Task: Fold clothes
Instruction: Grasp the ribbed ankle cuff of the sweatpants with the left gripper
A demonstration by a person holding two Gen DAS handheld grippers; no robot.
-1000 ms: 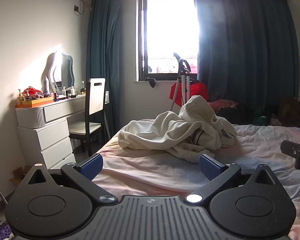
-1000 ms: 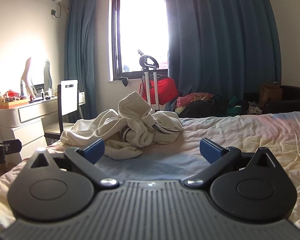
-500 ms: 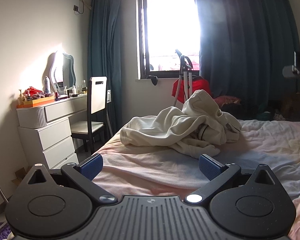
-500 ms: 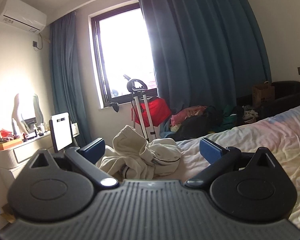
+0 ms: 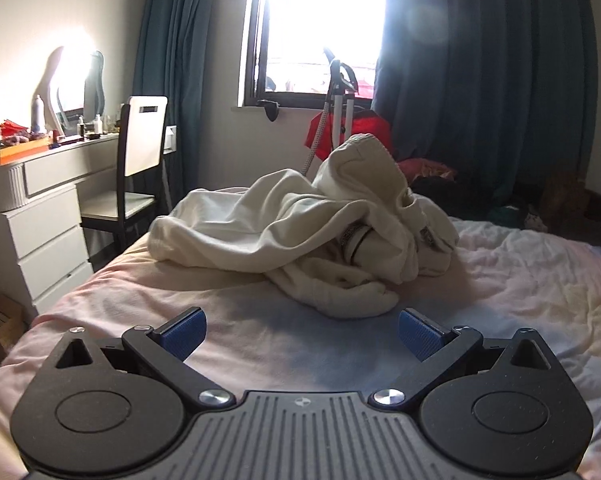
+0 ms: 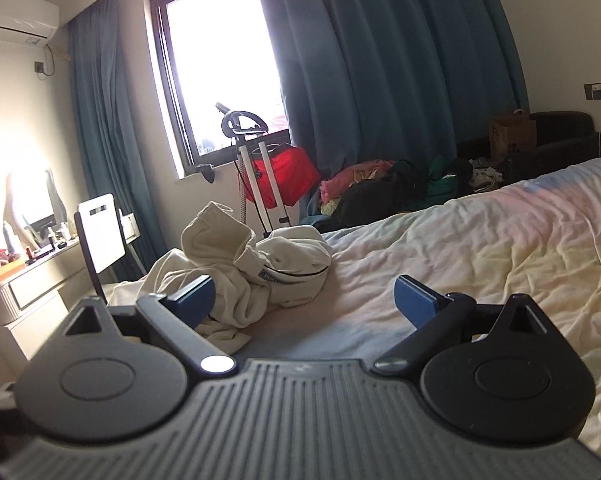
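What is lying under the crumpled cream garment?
The cream garment lies on the bed's pale pink sheet, which shows all around it. Whether anything is hidden beneath its folds cannot be seen.

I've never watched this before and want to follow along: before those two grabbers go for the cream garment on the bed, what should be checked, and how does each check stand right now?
1. Garment in sight of both cameras: ok. The cream garment lies crumpled on the bed.
2. Left gripper empty: ok, fingers wide apart, nothing between them.
3. Right gripper empty: ok, its jaws are closing slightly, with no cloth pressed between the fingers.
4. Path to the garment clear: ok, only bare sheet lies ahead of the left gripper.
5. A clean edge or corner to grab: cannot tell, the folds hide the hems.
6. Room to spread it flat: ok, the sheet to the garment's right is bare.
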